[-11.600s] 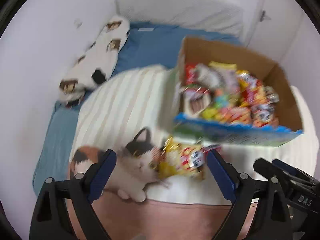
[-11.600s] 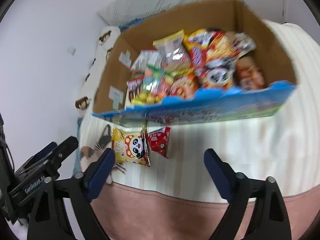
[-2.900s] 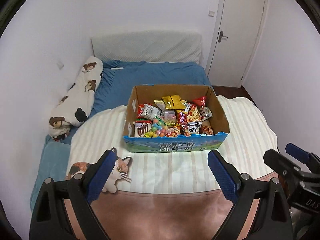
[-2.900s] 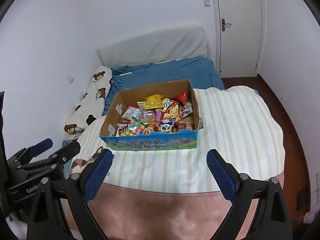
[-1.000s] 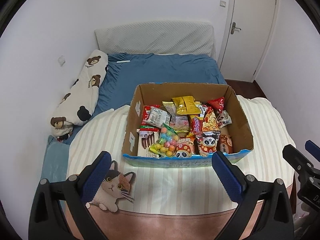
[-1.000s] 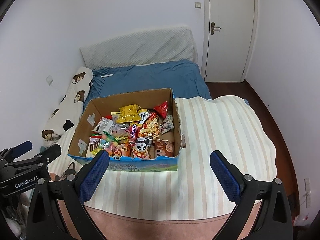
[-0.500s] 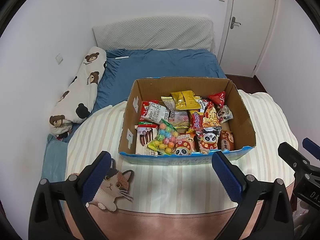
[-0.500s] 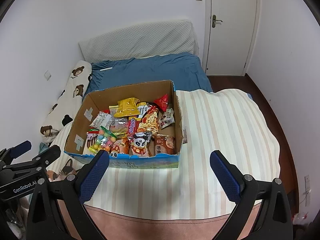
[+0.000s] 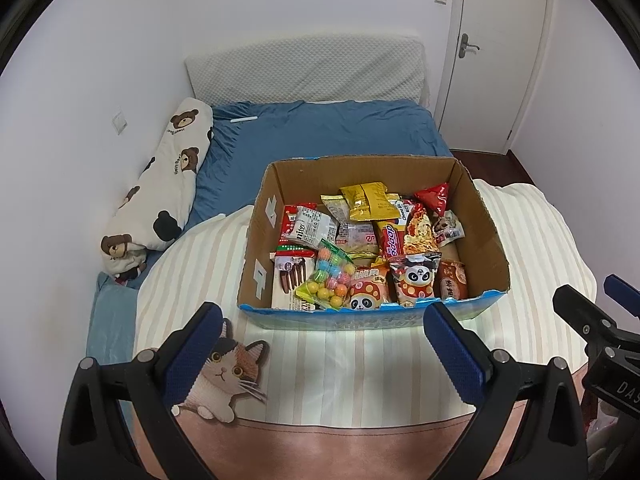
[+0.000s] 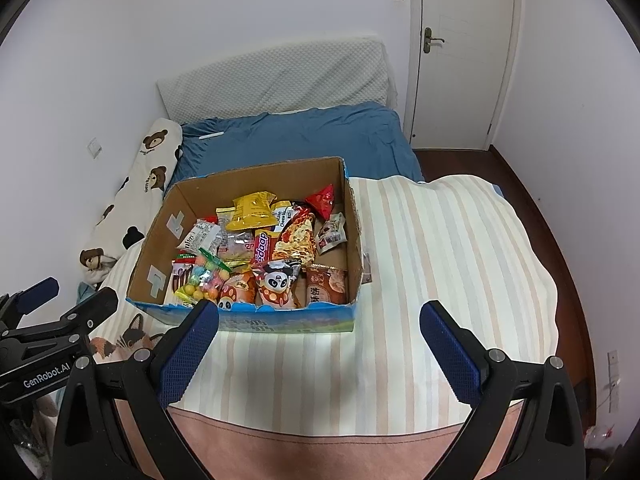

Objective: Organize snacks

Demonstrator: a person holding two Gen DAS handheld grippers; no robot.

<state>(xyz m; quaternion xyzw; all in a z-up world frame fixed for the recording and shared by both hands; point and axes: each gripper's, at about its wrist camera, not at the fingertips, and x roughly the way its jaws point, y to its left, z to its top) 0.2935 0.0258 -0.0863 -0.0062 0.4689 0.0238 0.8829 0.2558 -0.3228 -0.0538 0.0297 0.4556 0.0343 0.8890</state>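
The bed (image 9: 332, 128), covered at its near end by a striped blanket (image 10: 440, 248), carries the cardboard box (image 9: 486, 220) at frame centre; all visible snacks (image 9: 360, 240) lie inside it, none loose on the blanket. The likely step is a final check or retreat. Both grippers hover near the box's front edge: the left gripper (image 9: 320, 350) stands wide open and empty, as does the right gripper (image 10: 318, 346). Keep both clear of the box rim; if packets need straightening, approach from above, 1 packet per grasp.
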